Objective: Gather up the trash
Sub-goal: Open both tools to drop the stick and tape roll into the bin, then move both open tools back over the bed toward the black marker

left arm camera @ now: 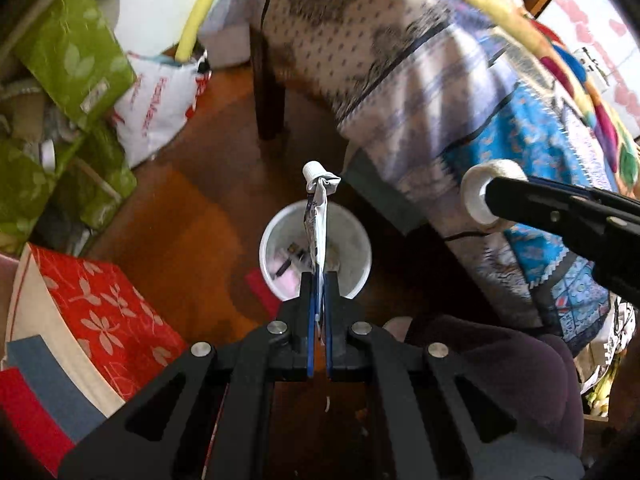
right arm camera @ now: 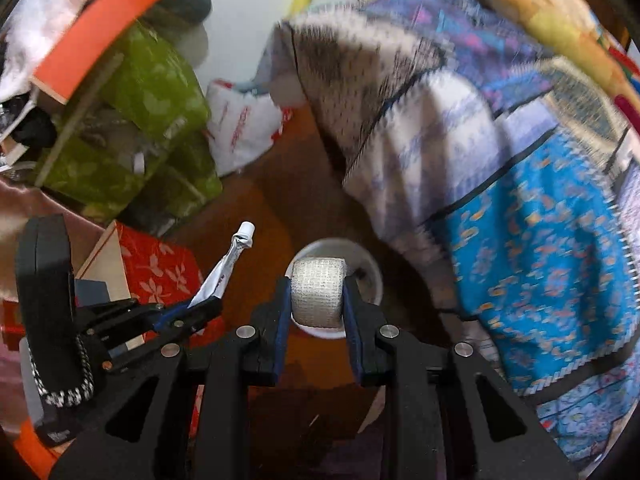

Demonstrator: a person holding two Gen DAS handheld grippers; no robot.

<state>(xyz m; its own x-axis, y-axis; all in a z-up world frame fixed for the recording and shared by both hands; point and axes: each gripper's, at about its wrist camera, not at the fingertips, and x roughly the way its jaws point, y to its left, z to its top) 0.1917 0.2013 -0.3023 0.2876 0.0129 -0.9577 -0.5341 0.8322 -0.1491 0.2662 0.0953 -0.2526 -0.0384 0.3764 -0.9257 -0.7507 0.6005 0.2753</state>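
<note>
Left wrist alone shows scraps inside the white bin [left arm camera: 352,236]; left gripper [left arm camera: 319,280] pinches a squeezed tube [left arm camera: 318,216], right gripper [right arm camera: 317,292] a gauze roll [right arm camera: 318,296].

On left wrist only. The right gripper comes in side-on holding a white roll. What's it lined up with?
Observer: In the right wrist view the white gauze-textured roll sits directly in front of the round white plastic bin on the brown wooden floor.
Operator: Grip square?
Observer: Yes, the right gripper has a blue pad on each flat end.
Operator: My squeezed white tube?
Observer: The squeezed white capped tube angles up-right from the left gripper, left of the bin's rim.
</note>
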